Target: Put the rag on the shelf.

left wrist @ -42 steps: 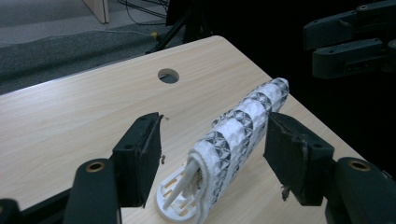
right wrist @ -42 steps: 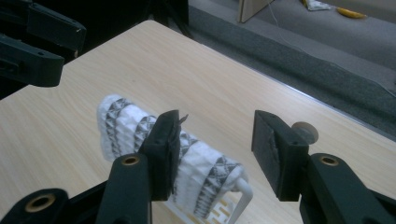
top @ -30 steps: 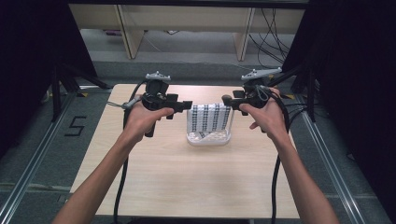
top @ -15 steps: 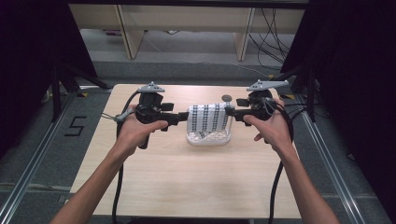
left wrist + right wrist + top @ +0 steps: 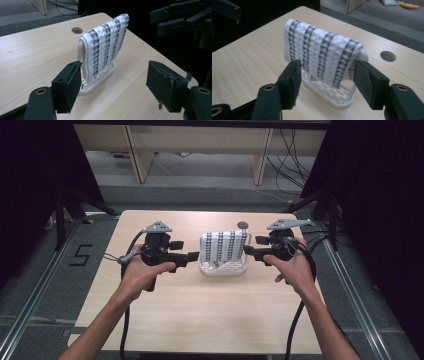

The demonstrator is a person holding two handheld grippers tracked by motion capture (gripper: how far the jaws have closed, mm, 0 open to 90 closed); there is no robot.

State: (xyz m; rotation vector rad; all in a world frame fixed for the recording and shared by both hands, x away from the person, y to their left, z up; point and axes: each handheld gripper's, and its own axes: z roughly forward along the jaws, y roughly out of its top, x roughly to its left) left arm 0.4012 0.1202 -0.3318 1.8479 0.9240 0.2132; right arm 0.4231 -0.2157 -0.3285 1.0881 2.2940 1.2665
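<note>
Cloth (image 5: pixel 224 245), white with dark grey patterned stripes, folded over the top bar of a white slotted rack (image 5: pixel 223 268); no label or brand readable on either. Position: middle of the table (image 5: pixel 200 320), slightly toward its far edge.

Left gripper (image 5: pixel 196 255): jaws gaping wide, having just been opening, with nothing between them. Seen along its own view (image 5: pixel 113 86), the left pad (image 5: pixel 71 85) stands just beside the near end of the rack's base without pressing on it, and the cloth hangs past it at 12 o'clock; the right pad (image 5: pixel 163 85) stands well apart over bare table. In the high view it sits at 9 o'clock from the rack, tips pointing at the cloth's end.

Right gripper (image 5: pixel 248 251): jaws likewise parted, having just been opening, holding nothing. In its own view (image 5: pixel 325 81) the two pads (image 5: pixel 292 80) flank the cloth's hanging edge and the near end of the rack, apart from both. In the high view it lies at 3 o'clock from the rack.

Each gripper is carried in a bare hand, left hand (image 5: pixel 142 272) and right hand (image 5: pixel 292 267), forearms entering from 6 o'clock.

Table: pale wood grain, with a round cable hole (image 5: pixel 243 224) at 1 o'clock from the rack.

Writing: a single digit "5" marked on the floor (image 5: pixel 80 255), at 9 o'clock from the table.
</note>
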